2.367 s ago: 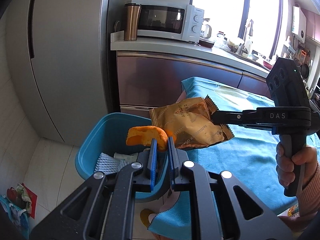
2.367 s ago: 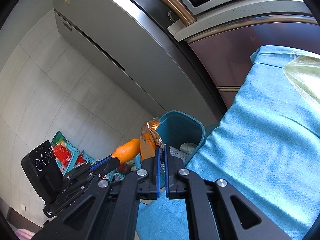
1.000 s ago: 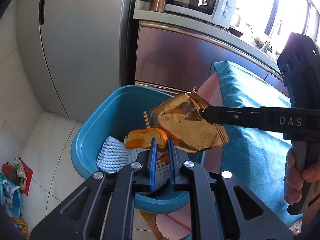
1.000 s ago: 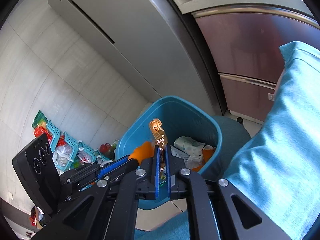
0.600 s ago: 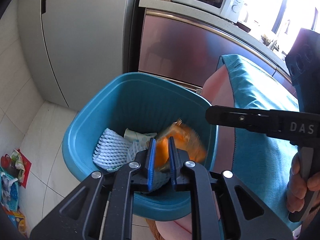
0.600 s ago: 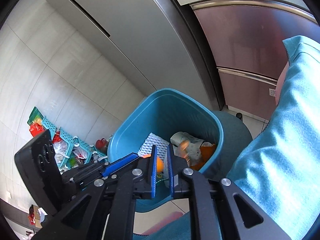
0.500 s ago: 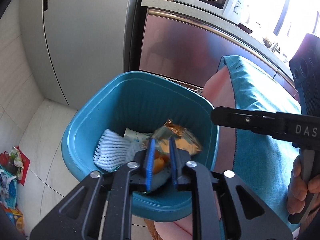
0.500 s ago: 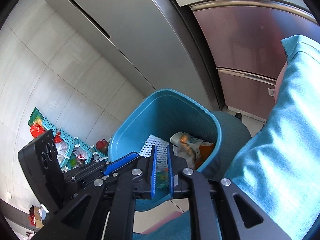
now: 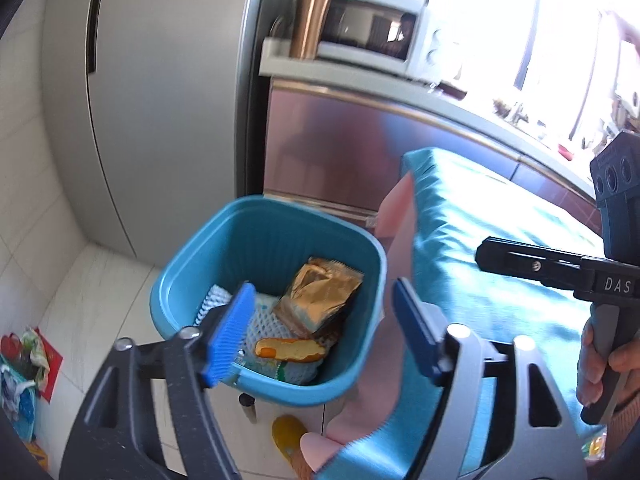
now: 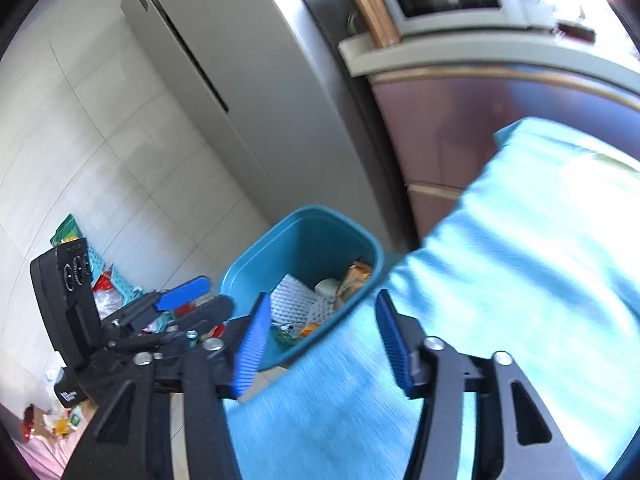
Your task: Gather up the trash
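A blue trash bin [image 9: 280, 220] stands on the floor beside the table; it also shows in the right wrist view [image 10: 308, 220]. In it lie a gold snack wrapper [image 9: 320, 296], an orange peel [image 9: 290, 349] and white foam netting [image 9: 260, 324]. My left gripper [image 9: 324, 328] is open and empty above the bin's near rim. My right gripper [image 10: 318, 344] is open and empty, above the table edge next to the bin. The right gripper's body shows in the left wrist view [image 9: 560, 272], the left gripper's body in the right wrist view [image 10: 132, 320].
A table with a blue cloth [image 10: 500, 280] lies right of the bin. A grey fridge [image 9: 160, 100] and a counter with a microwave [image 9: 372, 32] stand behind. Bags and baskets of clutter [image 10: 100, 280] lie on the tiled floor at left. A yellow slipper [image 9: 288, 436] lies under the bin.
Both grippers opened wide and pulled back and up from the bin. The gold wrapper and the orange peel dropped into the bin and now lie there.
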Tool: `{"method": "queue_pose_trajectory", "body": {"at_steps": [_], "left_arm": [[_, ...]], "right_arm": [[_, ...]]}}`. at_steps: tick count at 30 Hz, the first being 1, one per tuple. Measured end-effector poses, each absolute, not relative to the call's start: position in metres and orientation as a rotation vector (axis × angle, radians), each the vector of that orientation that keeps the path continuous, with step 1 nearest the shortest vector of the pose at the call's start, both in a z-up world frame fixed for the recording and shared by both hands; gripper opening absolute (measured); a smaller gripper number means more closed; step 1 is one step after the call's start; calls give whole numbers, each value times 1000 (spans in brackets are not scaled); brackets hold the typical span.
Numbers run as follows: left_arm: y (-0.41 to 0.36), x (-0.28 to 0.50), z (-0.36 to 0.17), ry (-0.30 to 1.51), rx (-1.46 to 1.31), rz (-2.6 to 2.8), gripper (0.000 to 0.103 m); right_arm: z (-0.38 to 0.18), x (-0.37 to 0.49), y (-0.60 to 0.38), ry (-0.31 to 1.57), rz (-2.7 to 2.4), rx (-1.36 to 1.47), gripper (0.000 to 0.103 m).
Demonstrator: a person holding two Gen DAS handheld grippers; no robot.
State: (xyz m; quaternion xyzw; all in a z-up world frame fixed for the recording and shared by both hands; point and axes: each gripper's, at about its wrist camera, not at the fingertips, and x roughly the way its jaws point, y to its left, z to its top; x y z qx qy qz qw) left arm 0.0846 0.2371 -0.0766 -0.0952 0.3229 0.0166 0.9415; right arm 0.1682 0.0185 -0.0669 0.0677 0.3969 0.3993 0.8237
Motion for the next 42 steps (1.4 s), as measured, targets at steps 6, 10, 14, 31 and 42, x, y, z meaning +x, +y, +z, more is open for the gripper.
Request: {"method": "queue_pose_trajectory", "body": {"at_steps": [6, 10, 14, 31, 42], "left_arm": [[202, 54, -53, 549, -129, 17, 97], [178, 43, -41, 499, -123, 27, 97], [156, 34, -31, 450, -124, 37, 97], [106, 4, -9, 279, -79, 40, 97], [90, -12, -6, 210, -34, 37, 97]], "right_arm": [[-52, 133, -32, 695, 714, 112, 82], [-44, 108, -63, 605, 608, 76, 93], [-36, 83, -89, 503, 490, 36, 96], [-33, 17, -159, 286, 210, 15, 96], [-32, -5, -172, 234, 160, 25, 96]]}}
